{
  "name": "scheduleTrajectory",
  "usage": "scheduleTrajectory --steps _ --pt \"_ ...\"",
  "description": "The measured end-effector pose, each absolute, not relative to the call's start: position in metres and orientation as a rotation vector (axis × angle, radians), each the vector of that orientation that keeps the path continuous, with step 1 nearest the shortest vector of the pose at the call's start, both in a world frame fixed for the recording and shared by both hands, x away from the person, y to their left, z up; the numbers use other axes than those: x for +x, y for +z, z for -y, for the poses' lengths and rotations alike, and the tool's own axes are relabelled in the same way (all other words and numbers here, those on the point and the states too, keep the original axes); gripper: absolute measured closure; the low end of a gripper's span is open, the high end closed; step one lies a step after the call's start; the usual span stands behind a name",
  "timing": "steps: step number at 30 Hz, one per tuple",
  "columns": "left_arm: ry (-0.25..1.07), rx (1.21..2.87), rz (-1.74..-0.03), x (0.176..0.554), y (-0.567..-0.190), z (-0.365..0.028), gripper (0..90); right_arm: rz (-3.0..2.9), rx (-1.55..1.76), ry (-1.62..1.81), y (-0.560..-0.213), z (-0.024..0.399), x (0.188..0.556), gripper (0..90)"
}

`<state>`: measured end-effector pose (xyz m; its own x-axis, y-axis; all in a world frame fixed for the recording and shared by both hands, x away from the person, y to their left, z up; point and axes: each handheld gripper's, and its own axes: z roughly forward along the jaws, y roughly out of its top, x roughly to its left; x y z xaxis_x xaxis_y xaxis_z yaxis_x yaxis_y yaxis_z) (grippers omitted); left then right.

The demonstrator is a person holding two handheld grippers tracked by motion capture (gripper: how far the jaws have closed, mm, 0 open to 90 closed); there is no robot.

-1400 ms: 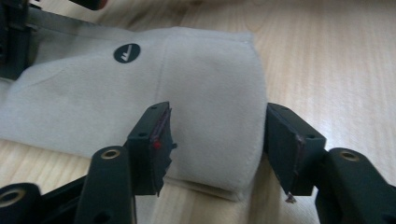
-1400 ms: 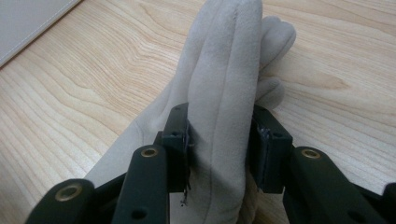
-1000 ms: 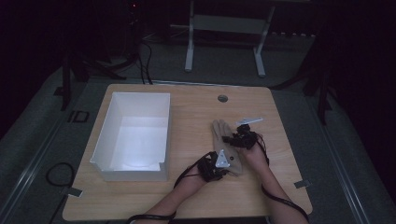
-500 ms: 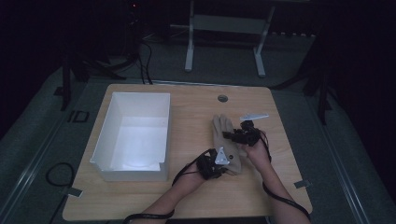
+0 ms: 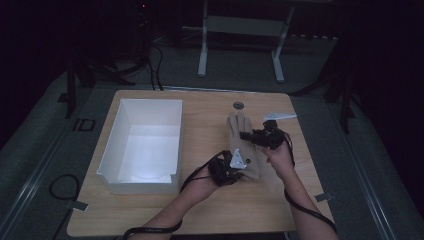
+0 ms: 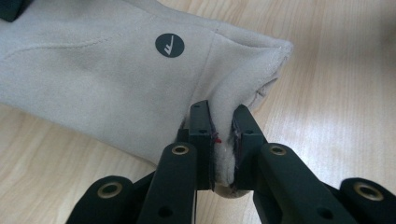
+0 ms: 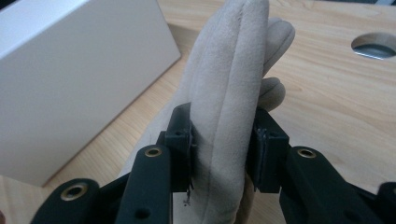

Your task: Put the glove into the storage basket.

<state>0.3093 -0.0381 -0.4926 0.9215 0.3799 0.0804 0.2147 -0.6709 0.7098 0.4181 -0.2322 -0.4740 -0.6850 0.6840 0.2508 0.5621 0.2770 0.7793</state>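
A beige suede glove (image 5: 243, 142) with a round dark logo (image 6: 169, 45) hangs just above the wooden table (image 5: 210, 210), held at both ends. My left gripper (image 5: 239, 170) is shut on the cuff edge, and the fabric (image 6: 223, 158) is pinched between its jaws. My right gripper (image 5: 248, 135) is shut on the finger end, with the glove's fingers (image 7: 233, 93) clamped between its pads. The fingertips point toward the table's far edge.
An open white box (image 5: 145, 145) stands on the left half of the table, close to the glove's left. A round cable hole (image 5: 238, 105) lies in the tabletop beyond the glove. Dark floor and a metal stand (image 5: 240, 30) lie behind the table.
Both grippers have risen with the glove, lifting it off the tabletop. The glove has shifted slightly toward the far side.
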Motion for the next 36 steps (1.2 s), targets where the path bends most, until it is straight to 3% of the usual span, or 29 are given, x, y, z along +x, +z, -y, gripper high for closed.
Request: scheduleTrajectory --steps 17,36 --pt "0.347 2.342 -0.427 0.304 -0.435 0.016 82.5 -2.359 1.104 1.488 -0.424 0.216 0.416 65.1" --pt "0.397 2.343 -0.483 0.295 -0.414 -0.033 82.5 -2.396 1.022 1.590 -0.400 0.165 0.418 65.1"
